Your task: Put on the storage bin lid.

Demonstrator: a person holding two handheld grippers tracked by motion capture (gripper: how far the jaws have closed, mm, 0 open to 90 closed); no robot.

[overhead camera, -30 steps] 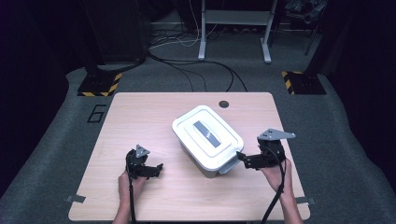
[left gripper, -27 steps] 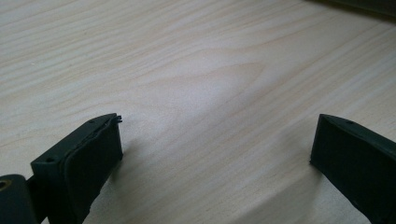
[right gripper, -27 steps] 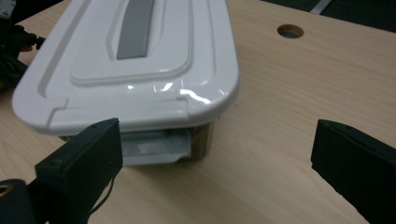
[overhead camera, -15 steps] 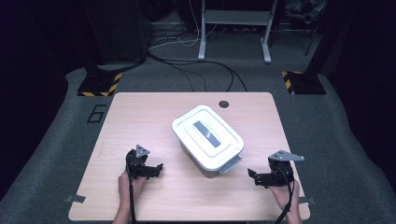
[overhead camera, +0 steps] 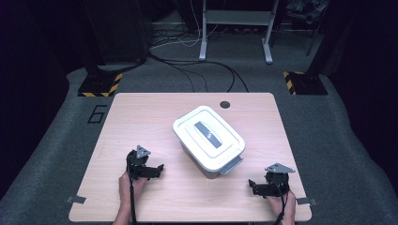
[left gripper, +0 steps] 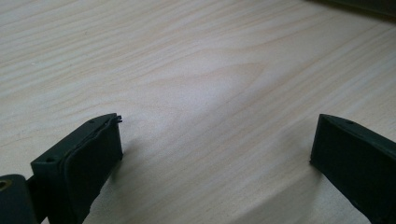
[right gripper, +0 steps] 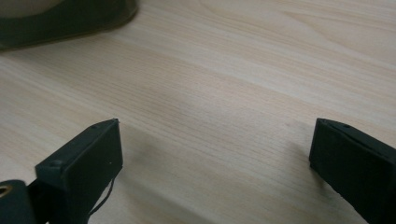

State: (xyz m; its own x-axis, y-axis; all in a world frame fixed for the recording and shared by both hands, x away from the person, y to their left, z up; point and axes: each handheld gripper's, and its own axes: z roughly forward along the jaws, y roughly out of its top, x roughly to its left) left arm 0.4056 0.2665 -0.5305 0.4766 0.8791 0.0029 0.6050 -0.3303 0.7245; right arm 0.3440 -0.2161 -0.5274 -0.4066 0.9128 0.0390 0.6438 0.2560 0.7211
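High view: a white lidded container (overhead camera: 209, 139) is seen at the middle of the wooden surface (overhead camera: 141, 117), with the left gripper (overhead camera: 158, 169) and right gripper (overhead camera: 252, 186) rested near the front edge, well apart from it.

Left gripper view: jaws are spread over bare wood.

Right gripper view: jaws are spread, with the container's base (right gripper: 65, 21) seen at the upper left.

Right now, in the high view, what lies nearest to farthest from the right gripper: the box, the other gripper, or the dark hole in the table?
1. Box, up-left, mid-table.
2. Left gripper, across the near edge.
3. Hole, far edge.
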